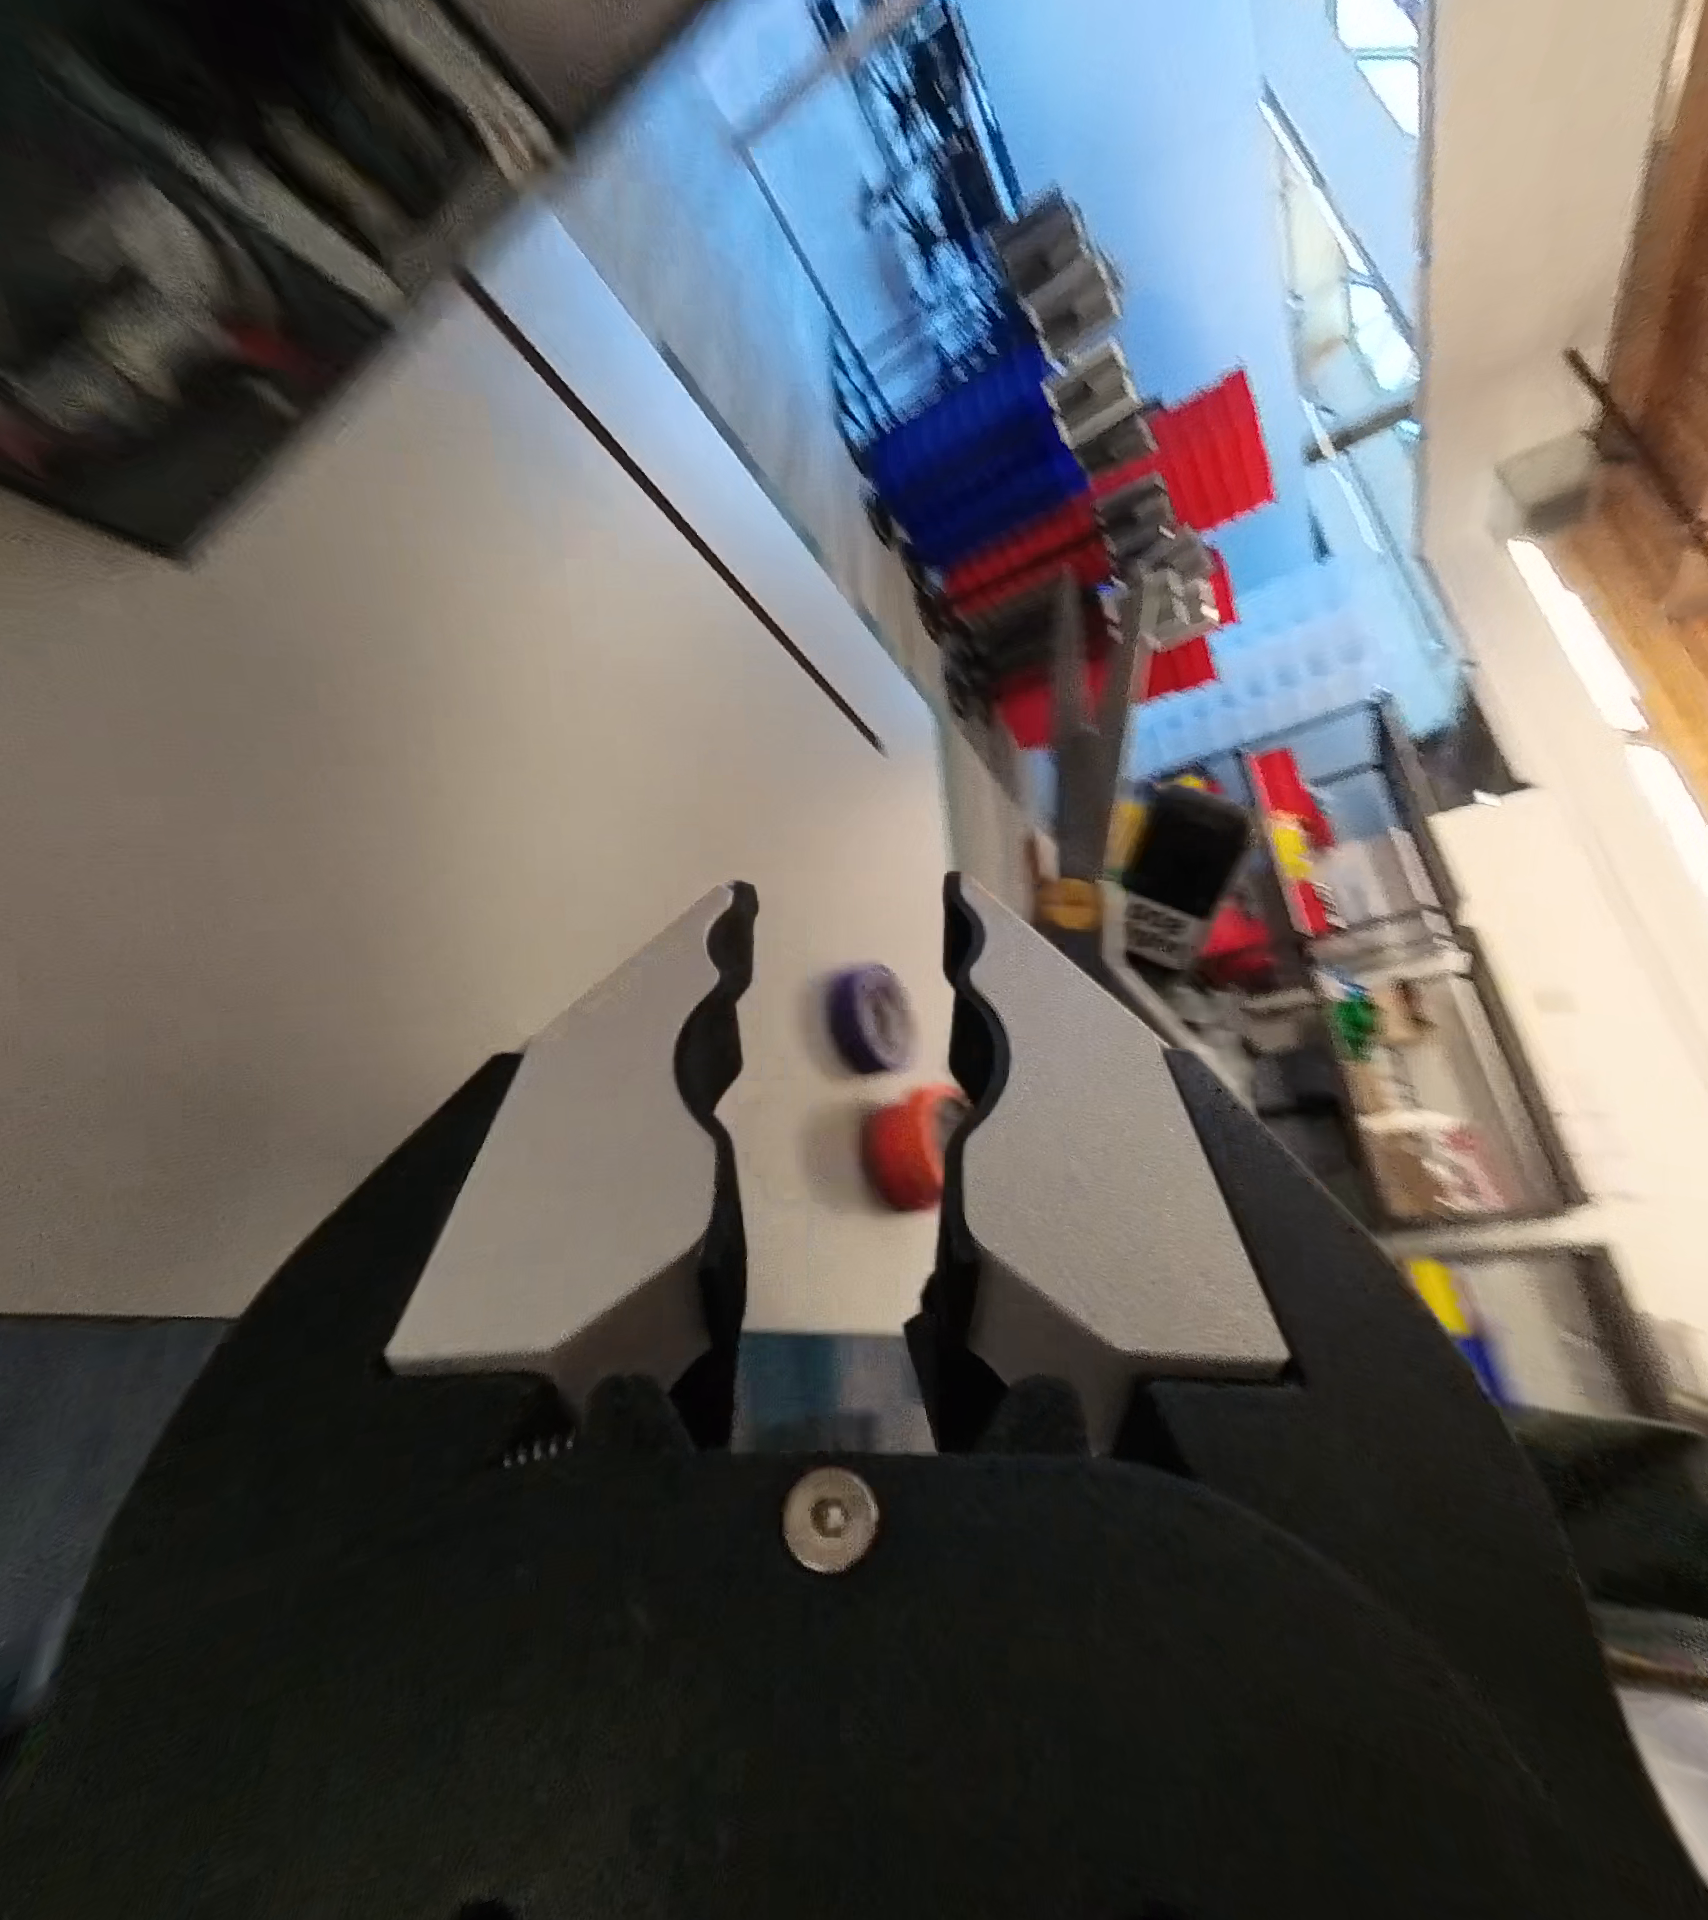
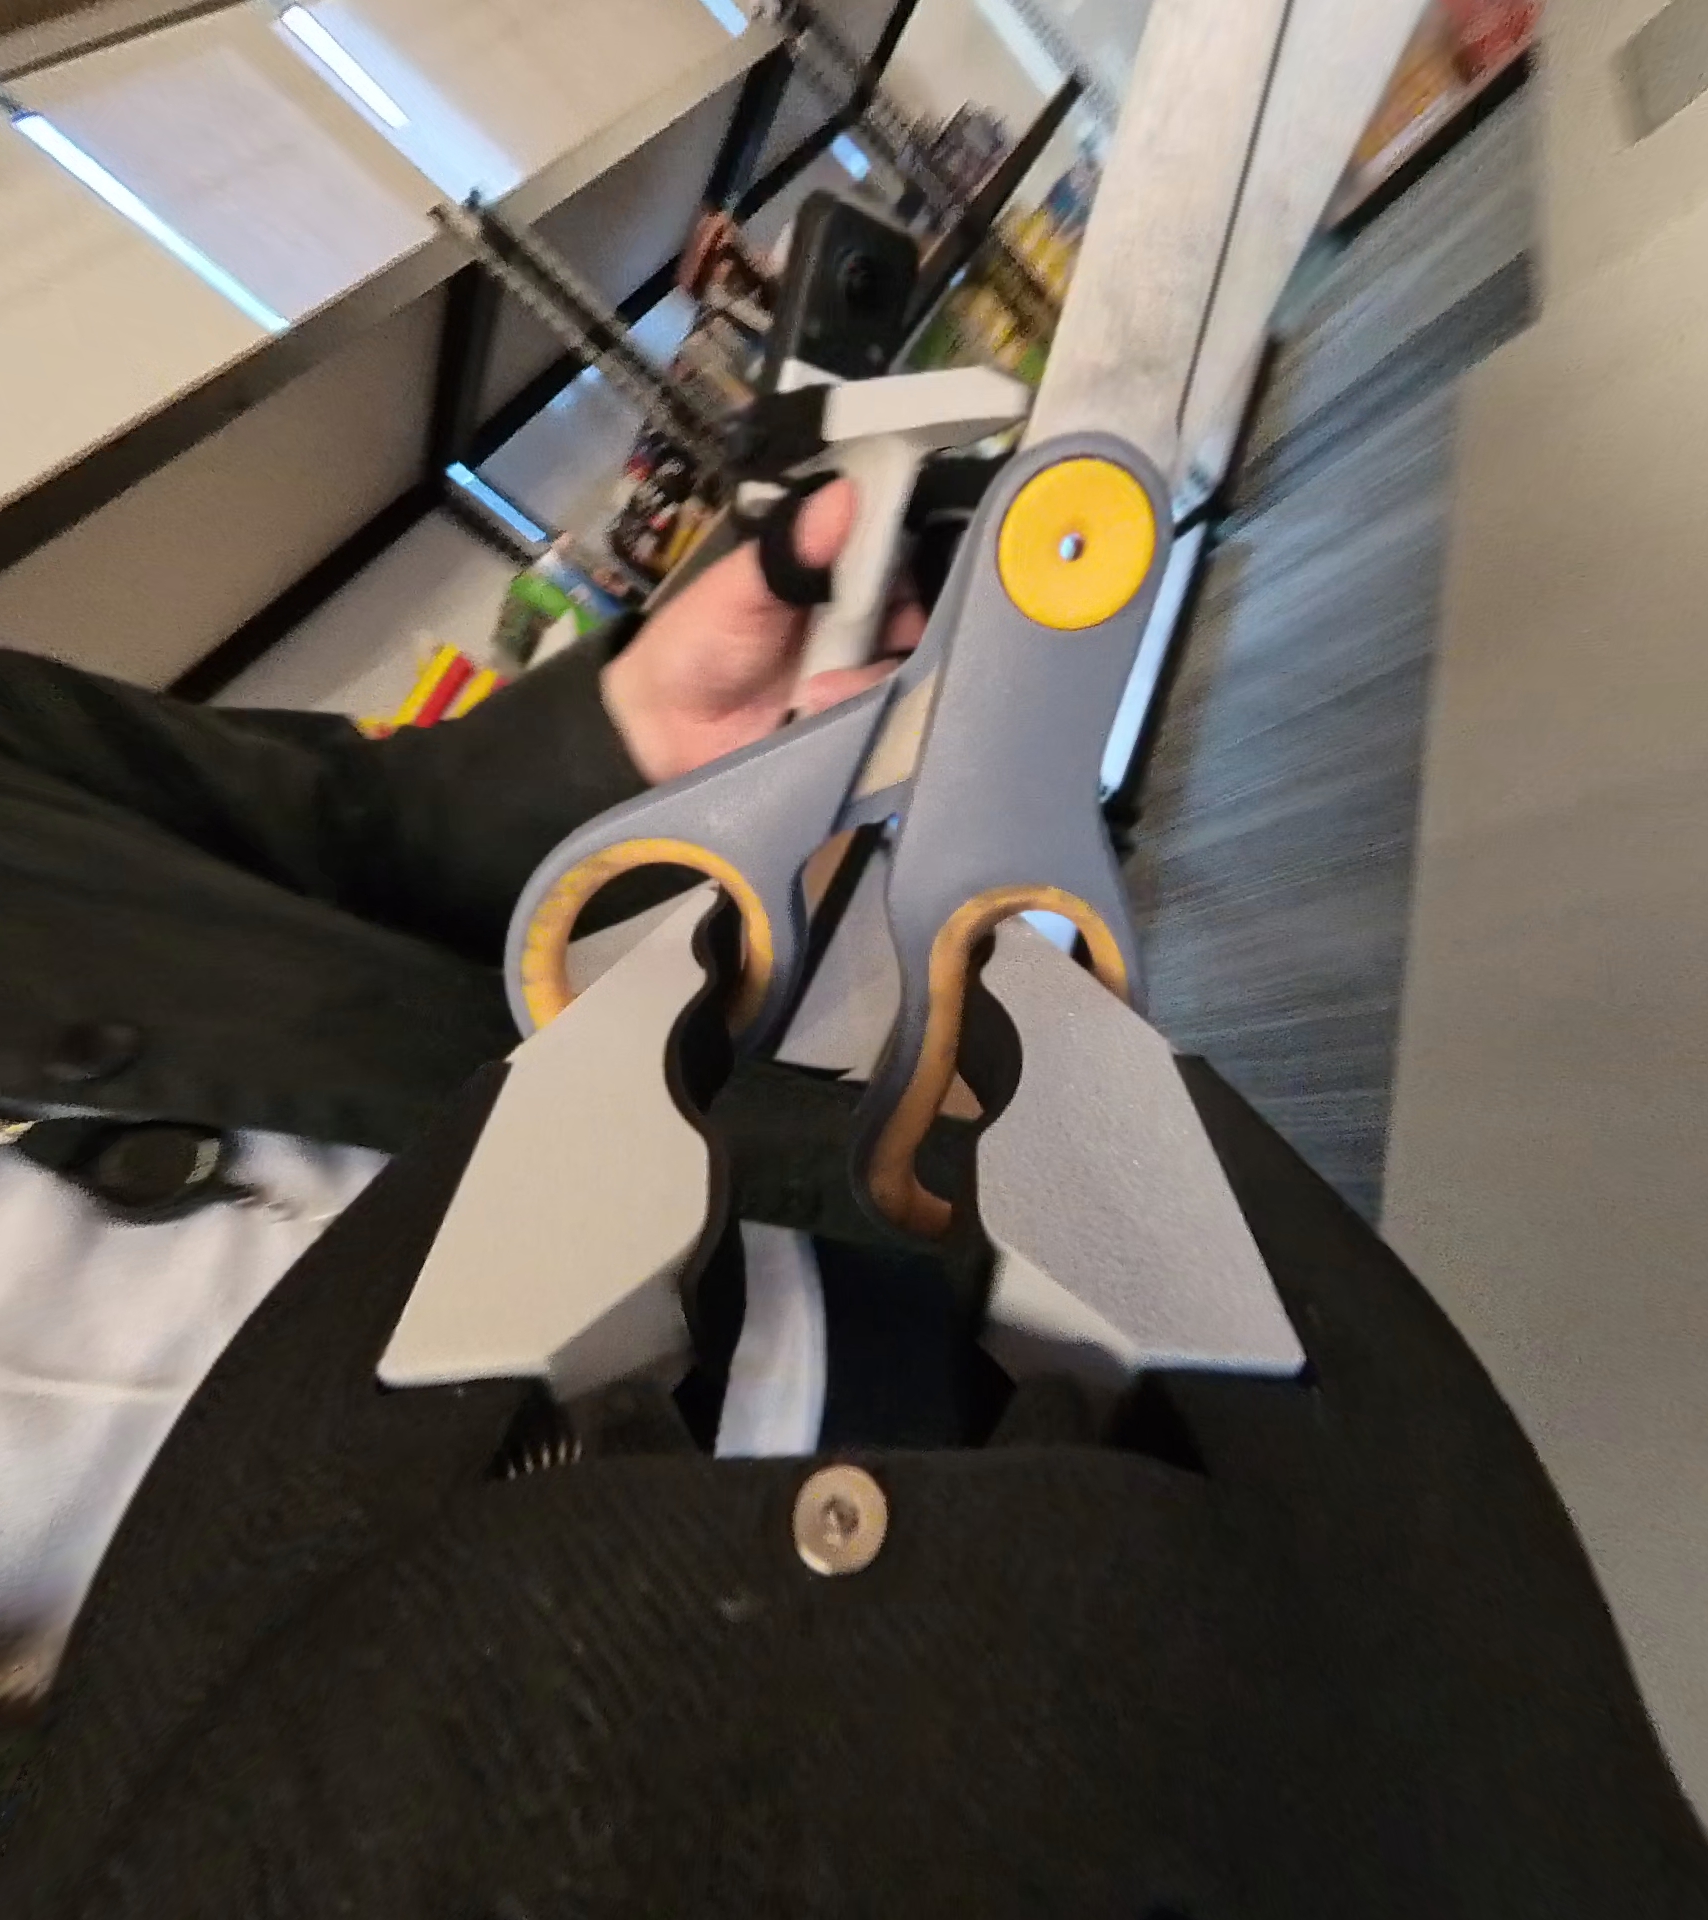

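Note:
My left gripper point(image 1: 850, 894) is open and empty, tilted above a white table point(image 1: 362, 831). Past its fingertips a purple tape roll point(image 1: 865, 1018) and an orange tape roll point(image 1: 907, 1148) lie on the table, close together. My right gripper point(image 2: 860, 925) holds grey scissors point(image 2: 995, 748) with a yellow pivot point(image 2: 1076, 542). One finger sits in each yellow-lined handle loop, and the inner handle parts lie between the fingers. The blades point(image 2: 1172, 208) point away, close together. A hand point(image 2: 725, 665) holds the other gripper's white handle point(image 2: 891, 405) beyond the scissors.
A wall rack of blue and red bins point(image 1: 975, 457) stands behind the table, and a dark box point(image 1: 102, 260) lies at its far left. Cluttered shelves point(image 1: 1401, 1039) run along the right. A dark sleeve point(image 2: 206, 831) crosses the right wrist view, with grey carpet point(image 2: 1349, 623) below. Tip to tip, the grippers are about 12 cm apart.

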Motion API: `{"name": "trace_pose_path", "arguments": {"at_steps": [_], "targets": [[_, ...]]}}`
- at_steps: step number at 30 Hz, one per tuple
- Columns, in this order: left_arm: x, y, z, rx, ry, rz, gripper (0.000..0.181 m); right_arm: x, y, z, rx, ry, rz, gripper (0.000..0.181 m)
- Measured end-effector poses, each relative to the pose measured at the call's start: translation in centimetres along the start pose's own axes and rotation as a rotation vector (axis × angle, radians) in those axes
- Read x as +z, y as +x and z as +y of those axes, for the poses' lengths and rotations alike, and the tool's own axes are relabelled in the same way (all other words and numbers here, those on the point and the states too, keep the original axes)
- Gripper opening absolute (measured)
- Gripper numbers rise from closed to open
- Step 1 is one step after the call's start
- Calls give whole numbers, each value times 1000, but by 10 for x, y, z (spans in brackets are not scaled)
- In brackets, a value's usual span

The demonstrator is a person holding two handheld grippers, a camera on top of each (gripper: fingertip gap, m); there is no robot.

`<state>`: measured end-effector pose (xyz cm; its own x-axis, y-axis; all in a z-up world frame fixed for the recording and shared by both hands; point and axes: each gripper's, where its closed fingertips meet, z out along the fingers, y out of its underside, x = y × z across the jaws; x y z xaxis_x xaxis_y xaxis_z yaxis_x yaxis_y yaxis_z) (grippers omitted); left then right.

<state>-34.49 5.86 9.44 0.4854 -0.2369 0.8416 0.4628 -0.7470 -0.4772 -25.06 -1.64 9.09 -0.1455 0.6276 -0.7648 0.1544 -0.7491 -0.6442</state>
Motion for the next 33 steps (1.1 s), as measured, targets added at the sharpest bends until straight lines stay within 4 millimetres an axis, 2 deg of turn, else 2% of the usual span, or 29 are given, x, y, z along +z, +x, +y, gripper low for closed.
{"name": "trace_pose_path", "arguments": {"at_steps": [3, 5, 9, 14, 20, 23, 27, 29, 33], "targets": [[-30, -36, -42, 185, 117, -164, 40, 2, -12, -21, 31, -127, -84, 39], [-41, -47, -69, 297, 173, -229, 45, 3, -19, -38, 50, -230, -134, 39], [-40, -53, -112, 470, 219, -292, 51, 9, -27, -77, 57, -423, -204, 39], [-27, -72, -151, 659, 225, -408, 64, 16, -18, -129, 60, -583, -225, 39], [-3, -74, -166, 772, 182, -383, 66, 18, 15, -169, 75, -745, -107, 39], [2, -72, -172, 808, 184, -382, 58, 19, 30, -183, 42, -793, -24, 39], [9, -74, -176, 794, 168, -369, 45, 20, 43, -192, 10, -850, 50, 39], [11, -72, -175, 788, 163, -351, 31, 20, 45, -193, 6, -869, 54, 39], [9, -69, -173, 799, 150, -378, 27, 21, 47, -189, 26, -902, 40, 39]]}}
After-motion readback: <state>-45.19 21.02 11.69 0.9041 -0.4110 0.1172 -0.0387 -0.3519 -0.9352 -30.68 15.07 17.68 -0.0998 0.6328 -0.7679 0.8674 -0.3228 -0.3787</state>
